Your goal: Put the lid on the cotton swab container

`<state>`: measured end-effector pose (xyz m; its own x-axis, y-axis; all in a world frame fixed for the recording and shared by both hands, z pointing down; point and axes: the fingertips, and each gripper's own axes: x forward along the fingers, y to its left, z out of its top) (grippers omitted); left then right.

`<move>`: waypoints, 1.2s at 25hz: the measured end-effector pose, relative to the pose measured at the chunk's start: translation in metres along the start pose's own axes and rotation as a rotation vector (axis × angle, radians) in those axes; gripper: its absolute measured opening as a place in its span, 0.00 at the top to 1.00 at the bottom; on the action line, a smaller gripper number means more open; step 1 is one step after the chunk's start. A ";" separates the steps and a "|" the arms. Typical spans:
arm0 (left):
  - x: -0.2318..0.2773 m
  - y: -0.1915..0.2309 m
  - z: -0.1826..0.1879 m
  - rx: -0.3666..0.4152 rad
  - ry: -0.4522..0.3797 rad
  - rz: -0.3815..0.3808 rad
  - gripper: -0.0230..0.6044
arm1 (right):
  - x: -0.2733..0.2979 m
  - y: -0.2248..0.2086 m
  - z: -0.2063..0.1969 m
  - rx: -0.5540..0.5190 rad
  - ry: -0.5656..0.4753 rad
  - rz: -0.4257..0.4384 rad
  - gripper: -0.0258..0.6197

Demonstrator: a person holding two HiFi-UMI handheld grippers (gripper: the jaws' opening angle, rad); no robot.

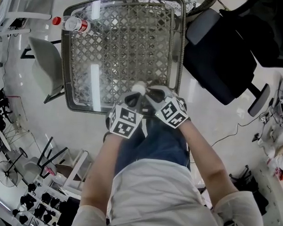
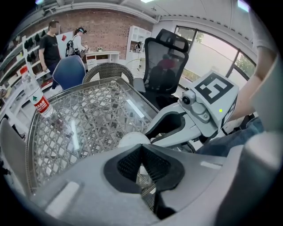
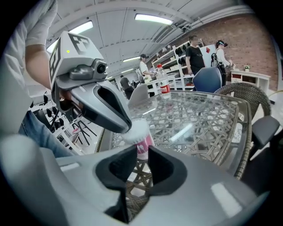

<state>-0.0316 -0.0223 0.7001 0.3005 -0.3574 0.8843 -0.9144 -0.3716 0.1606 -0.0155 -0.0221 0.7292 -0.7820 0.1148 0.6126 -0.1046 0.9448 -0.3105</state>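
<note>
Right gripper (image 3: 142, 153) clamps the pink container (image 3: 144, 145). Left gripper (image 2: 141, 147), narrow, pinches the white lid (image 2: 131, 138), half hidden at its 12 o'clock.

On my feed the table (image 1: 65, 60) shows a grey-brown woven lattice under clear glass. The clear bottle (image 1: 73, 24) at its far left corner has a red cap and a red-and-white label. At the near edge, the container (image 3: 145, 150) is pink and its lid (image 3: 135, 130) white. The left gripper (image 2: 140, 149) and right gripper (image 3: 139, 154) are pale grey with black ribbed pads; their cubes (image 1: 124, 121) carry black-and-white squares. I see a black office chair (image 1: 223, 57) on a white floor (image 1: 29, 110).
</note>
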 end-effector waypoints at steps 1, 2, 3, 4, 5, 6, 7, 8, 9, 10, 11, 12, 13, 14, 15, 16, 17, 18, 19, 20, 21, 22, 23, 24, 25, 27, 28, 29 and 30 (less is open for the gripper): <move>0.000 0.000 0.000 -0.003 0.000 0.001 0.95 | -0.003 -0.002 0.002 0.008 -0.012 -0.008 0.85; 0.000 0.000 -0.001 -0.005 -0.002 0.005 0.95 | -0.006 -0.003 0.006 0.012 -0.027 -0.014 0.85; 0.000 0.000 -0.001 -0.008 -0.006 0.009 0.95 | -0.009 -0.004 0.011 0.009 -0.044 -0.020 0.85; 0.000 0.001 -0.001 -0.012 -0.010 0.013 0.95 | -0.013 -0.005 0.017 0.000 -0.063 -0.025 0.86; 0.000 0.001 -0.001 -0.015 -0.014 0.015 0.95 | -0.017 -0.005 0.023 -0.011 -0.086 -0.027 0.87; 0.000 0.001 -0.002 -0.017 -0.015 0.014 0.95 | -0.019 -0.004 0.030 -0.021 -0.111 -0.026 0.88; 0.000 0.000 -0.002 -0.018 -0.015 0.012 0.95 | -0.020 -0.003 0.036 -0.028 -0.133 -0.022 0.89; -0.001 0.000 -0.002 -0.019 -0.016 0.009 0.95 | -0.019 -0.001 0.041 -0.035 -0.145 -0.017 0.90; -0.001 0.000 -0.003 -0.019 -0.017 0.006 0.95 | -0.018 0.000 0.044 -0.042 -0.146 -0.012 0.92; -0.002 0.000 -0.003 -0.019 -0.020 0.004 0.95 | -0.016 0.001 0.045 -0.047 -0.139 -0.008 0.92; -0.002 -0.001 -0.002 -0.017 -0.021 0.003 0.95 | -0.015 0.001 0.046 -0.050 -0.129 -0.002 0.93; -0.002 -0.001 -0.002 -0.016 -0.022 0.003 0.95 | -0.013 0.001 0.047 -0.049 -0.122 0.003 0.95; -0.002 -0.001 -0.001 -0.014 -0.023 0.003 0.95 | -0.012 0.001 0.048 -0.043 -0.115 0.007 0.96; -0.002 0.000 -0.001 -0.015 -0.023 0.002 0.95 | -0.010 0.001 0.048 -0.033 -0.109 0.009 0.96; -0.002 0.000 -0.002 -0.018 -0.024 0.001 0.95 | -0.009 0.001 0.047 -0.020 -0.104 0.011 0.96; -0.002 0.000 -0.002 -0.022 -0.025 -0.001 0.95 | -0.008 0.001 0.046 -0.008 -0.101 0.015 0.96; -0.001 0.000 -0.002 -0.024 -0.026 -0.002 0.95 | -0.008 0.001 0.046 -0.002 -0.100 0.020 0.96; -0.001 0.000 -0.002 -0.023 -0.027 -0.002 0.95 | -0.008 0.001 0.046 -0.003 -0.096 0.025 0.96; -0.001 0.000 -0.002 -0.021 -0.027 -0.003 0.95 | -0.007 0.000 0.046 -0.011 -0.086 0.027 0.96; -0.001 0.000 -0.002 -0.019 -0.028 -0.003 0.95 | -0.007 0.000 0.046 -0.017 -0.077 0.031 0.96; -0.001 0.001 -0.001 -0.018 -0.030 -0.004 0.95 | -0.006 0.000 0.047 -0.014 -0.075 0.037 0.96; -0.001 0.001 -0.001 -0.019 -0.031 -0.005 0.95 | -0.006 0.000 0.048 -0.003 -0.076 0.045 0.96; -0.002 0.001 0.000 -0.020 -0.031 -0.007 0.95 | -0.006 0.000 0.049 0.008 -0.074 0.049 0.96; -0.002 0.001 0.000 -0.020 -0.031 -0.007 0.95 | -0.006 0.000 0.050 0.012 -0.070 0.049 0.96; -0.002 0.001 0.000 -0.018 -0.031 -0.006 0.95 | -0.007 0.000 0.050 0.010 -0.067 0.046 0.96; -0.002 0.001 0.000 -0.017 -0.035 -0.003 0.95 | -0.006 0.000 0.050 0.003 -0.065 0.037 0.96; -0.001 0.002 0.000 -0.018 -0.040 -0.002 0.95 | -0.006 -0.001 0.050 0.000 -0.064 0.034 0.96; -0.001 0.001 0.000 -0.018 -0.045 -0.002 0.95 | -0.005 -0.001 0.049 -0.004 -0.058 0.031 0.96; 0.000 0.001 -0.001 -0.019 -0.051 -0.003 0.95 | -0.005 0.000 0.048 -0.011 -0.049 0.026 0.96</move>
<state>-0.0327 -0.0213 0.7006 0.3161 -0.3996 0.8604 -0.9184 -0.3563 0.1720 -0.0407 -0.0377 0.6912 -0.8133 0.1246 0.5683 -0.0770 0.9452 -0.3174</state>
